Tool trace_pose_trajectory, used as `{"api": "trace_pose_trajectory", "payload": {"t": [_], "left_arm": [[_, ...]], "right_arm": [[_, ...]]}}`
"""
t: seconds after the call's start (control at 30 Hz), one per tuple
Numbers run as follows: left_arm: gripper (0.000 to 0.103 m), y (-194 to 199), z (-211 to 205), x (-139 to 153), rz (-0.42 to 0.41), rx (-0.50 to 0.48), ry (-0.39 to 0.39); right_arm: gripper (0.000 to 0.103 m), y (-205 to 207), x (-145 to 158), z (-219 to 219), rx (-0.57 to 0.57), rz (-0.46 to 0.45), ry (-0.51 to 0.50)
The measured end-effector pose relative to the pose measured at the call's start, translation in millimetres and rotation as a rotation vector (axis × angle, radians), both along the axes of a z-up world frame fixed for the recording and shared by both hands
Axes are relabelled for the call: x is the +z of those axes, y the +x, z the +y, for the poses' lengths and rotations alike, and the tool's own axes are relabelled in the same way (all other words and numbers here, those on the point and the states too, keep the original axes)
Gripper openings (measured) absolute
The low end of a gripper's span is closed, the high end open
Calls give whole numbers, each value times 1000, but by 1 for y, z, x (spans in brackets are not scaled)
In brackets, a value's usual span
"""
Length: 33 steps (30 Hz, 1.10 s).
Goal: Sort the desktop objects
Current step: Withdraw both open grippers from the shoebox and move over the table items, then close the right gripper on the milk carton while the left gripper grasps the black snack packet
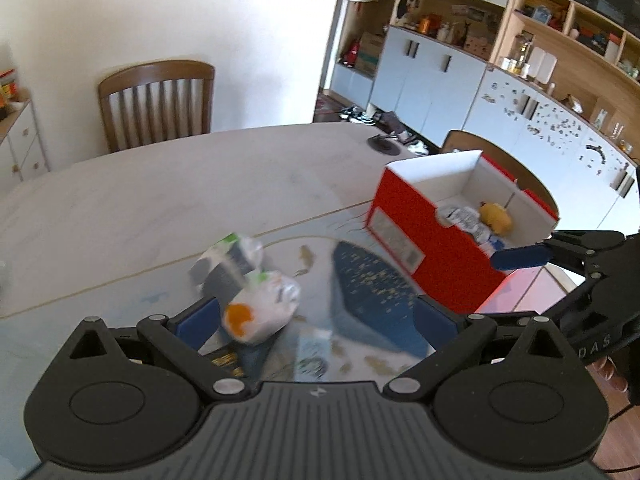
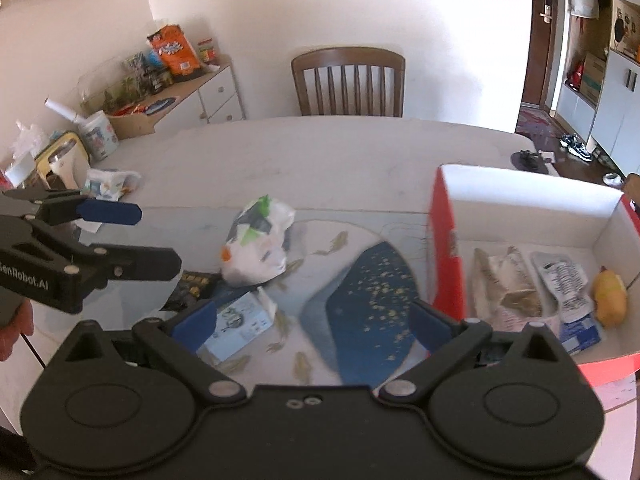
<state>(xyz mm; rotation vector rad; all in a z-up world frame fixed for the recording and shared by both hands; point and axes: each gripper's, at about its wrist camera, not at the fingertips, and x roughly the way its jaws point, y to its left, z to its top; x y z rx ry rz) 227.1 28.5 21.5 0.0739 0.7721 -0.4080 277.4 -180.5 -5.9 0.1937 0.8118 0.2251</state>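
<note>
Left wrist view: left gripper spread wide, empty, above the bench; white bag just ahead. Right wrist view: right gripper likewise apart; red box alongside.

Bright daylight, washed-out wall. Motion blur on bag and box. Strong fisheye bending at edges; soft shadows.
</note>
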Motion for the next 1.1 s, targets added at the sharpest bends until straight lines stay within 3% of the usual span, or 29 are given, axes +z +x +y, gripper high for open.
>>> {"api": "trace_pose_trajectory", "payload": {"t": [0.57,1.1], "left_arm": [[103,-5,53,-40,90,78,23],[103,28,64,-84,183,137,71]], "right_arm": [[102,-3,-29,60,81,21,-48],[102,26,-54,86,128,42,-86]]}}
